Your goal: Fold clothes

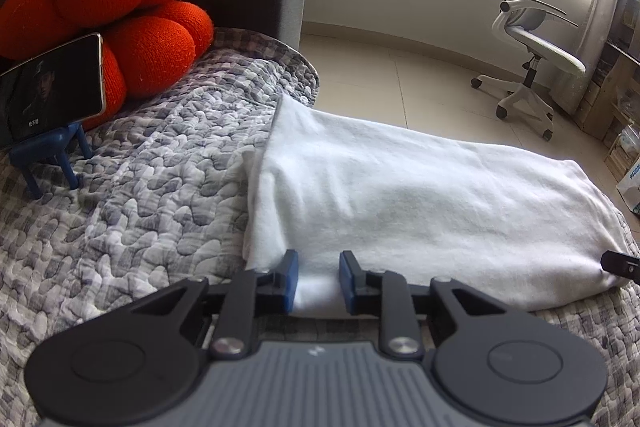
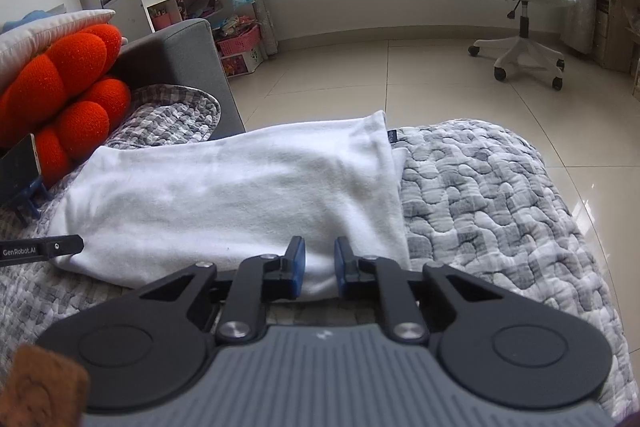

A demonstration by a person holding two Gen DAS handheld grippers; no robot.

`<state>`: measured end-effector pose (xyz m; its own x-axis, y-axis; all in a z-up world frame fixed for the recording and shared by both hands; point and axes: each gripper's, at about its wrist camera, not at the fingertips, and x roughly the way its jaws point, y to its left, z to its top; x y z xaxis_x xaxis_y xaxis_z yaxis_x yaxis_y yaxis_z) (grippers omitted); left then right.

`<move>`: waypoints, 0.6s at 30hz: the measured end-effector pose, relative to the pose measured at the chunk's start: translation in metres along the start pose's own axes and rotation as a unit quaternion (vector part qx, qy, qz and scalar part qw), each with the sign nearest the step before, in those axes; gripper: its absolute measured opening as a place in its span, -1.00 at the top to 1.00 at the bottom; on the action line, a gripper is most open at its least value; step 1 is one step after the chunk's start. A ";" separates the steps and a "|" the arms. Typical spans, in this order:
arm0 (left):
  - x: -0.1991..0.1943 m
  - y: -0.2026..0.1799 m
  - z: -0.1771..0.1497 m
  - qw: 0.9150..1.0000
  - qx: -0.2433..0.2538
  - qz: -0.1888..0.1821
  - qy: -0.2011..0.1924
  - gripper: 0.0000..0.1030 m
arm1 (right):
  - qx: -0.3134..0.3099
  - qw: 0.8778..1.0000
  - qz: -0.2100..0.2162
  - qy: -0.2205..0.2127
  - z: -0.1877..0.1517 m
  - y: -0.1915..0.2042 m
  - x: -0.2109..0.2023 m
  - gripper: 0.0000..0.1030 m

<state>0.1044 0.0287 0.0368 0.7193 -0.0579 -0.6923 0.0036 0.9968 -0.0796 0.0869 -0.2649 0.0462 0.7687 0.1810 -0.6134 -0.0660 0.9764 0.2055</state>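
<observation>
An orange cushion (image 1: 120, 7) backs a propped phone (image 1: 52, 87).

A folded garment (image 1: 420, 203) lies on a quilt (image 1: 132, 195) that covers a sofa (image 1: 256, 3), along the edge nearest the floor (image 1: 392, 75). The left gripper (image 1: 319, 277) sits at its near edge toward one end, the right gripper (image 2: 320, 267) at the other. A phone (image 1: 52, 87) on a stand (image 1: 48, 155) leans against a cushion (image 1: 120, 3) to the garment's left. An office chair (image 1: 528, 39) stands on the floor beyond.
</observation>
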 end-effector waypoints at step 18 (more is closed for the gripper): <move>-0.008 0.004 0.003 1.000 -0.013 0.013 -0.008 0.54 | 0.006 0.999 -0.043 -0.004 0.000 -0.008 -0.003 0.54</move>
<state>0.1008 0.0330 0.0439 0.7293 -0.0317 -0.6835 -0.0324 0.9962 -0.0808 0.0849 -0.2736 0.0463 0.7761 0.0962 -0.6233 0.0073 0.9869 0.1613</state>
